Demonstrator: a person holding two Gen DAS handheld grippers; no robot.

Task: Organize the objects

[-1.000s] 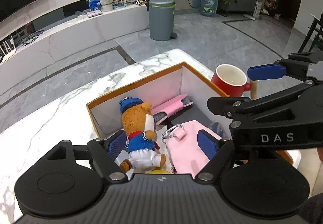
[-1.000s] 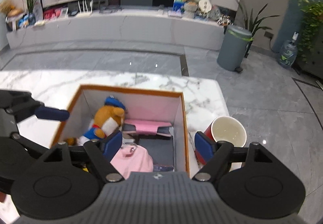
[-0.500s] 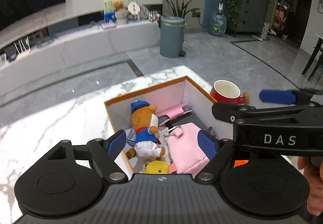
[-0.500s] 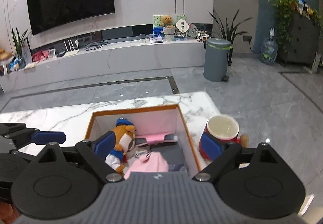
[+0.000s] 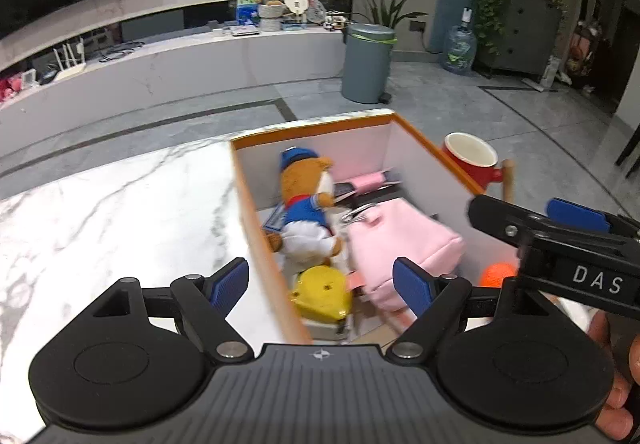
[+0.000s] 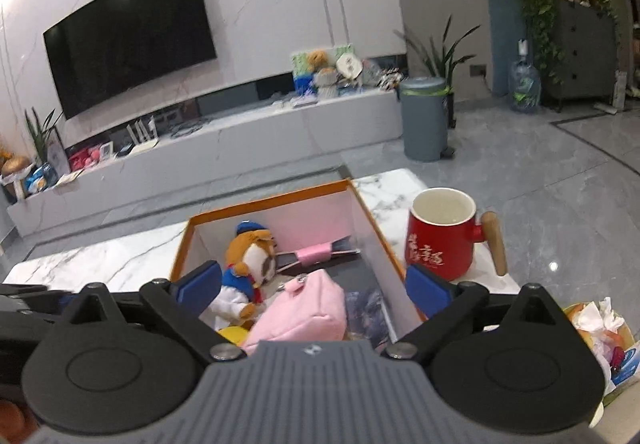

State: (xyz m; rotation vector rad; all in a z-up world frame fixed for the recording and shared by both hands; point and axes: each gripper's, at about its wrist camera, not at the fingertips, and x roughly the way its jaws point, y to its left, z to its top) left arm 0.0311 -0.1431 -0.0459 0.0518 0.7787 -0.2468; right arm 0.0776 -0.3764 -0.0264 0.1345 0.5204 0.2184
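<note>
Box: an orange-rimmed carton is seen on the marble table, already loaded.
Packed items: a stuffed bear is propped at 10 o'clock inside the box, a pink pouch lies beside it toward 4 o'clock, a yellow toy is wedged at the near end, and a pink-banded flat item rests against the far wall.
Mug: a red mug is left outside, at 3 o'clock of the box, close to its wall.
Left gripper: jaws are held wide apart, nothing is gripped; it is poised above the near end of the box.
Right gripper: jaws are spread wide, nothing is held.
Progress: most is judged done; the mug and the scraps at the right edge appear unsorted.
</note>
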